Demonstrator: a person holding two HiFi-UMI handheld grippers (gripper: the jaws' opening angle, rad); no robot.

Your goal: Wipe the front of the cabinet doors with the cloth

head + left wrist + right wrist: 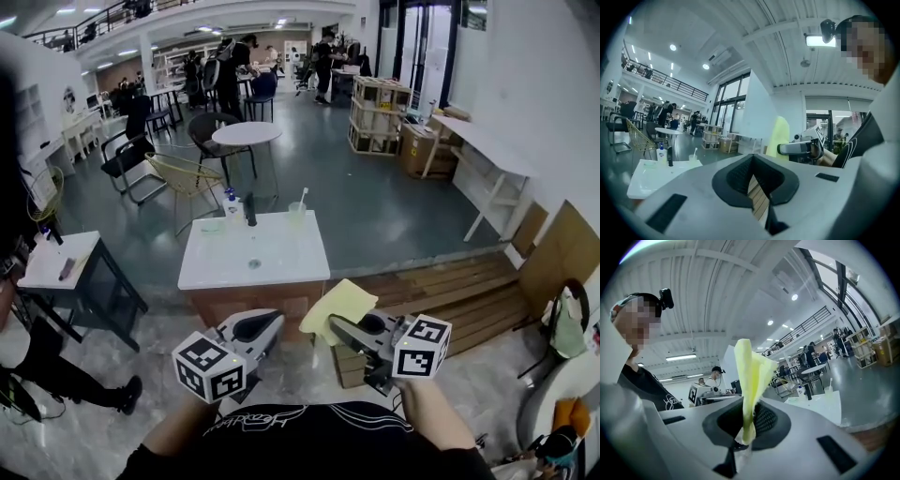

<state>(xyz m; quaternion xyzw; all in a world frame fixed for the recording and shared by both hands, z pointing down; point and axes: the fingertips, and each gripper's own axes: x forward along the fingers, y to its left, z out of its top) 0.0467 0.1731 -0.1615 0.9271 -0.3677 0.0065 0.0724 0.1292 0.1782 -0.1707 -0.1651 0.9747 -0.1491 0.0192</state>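
Note:
A low cabinet with a white top (281, 261) and brown wooden doors (234, 302) stands just ahead of me. My right gripper (335, 325) is shut on a yellow cloth (339, 302), which stands up from its jaws in front of the cabinet's right corner. In the right gripper view the cloth (750, 369) rises folded out of the closed pads of the right gripper (749, 412). My left gripper (274, 323) hovers before the doors, shut and holding nothing. The left gripper view shows the left gripper (753, 161) with its pads together, and the cloth (781, 133) off to the right.
On the cabinet top stand a pump bottle (232, 205), a dark bottle (250, 209) and a cup with a straw (297, 215). A wooden plank platform (450, 291) lies to the right. A small white table (56, 264) is at the left, chairs and a round table (247, 134) behind.

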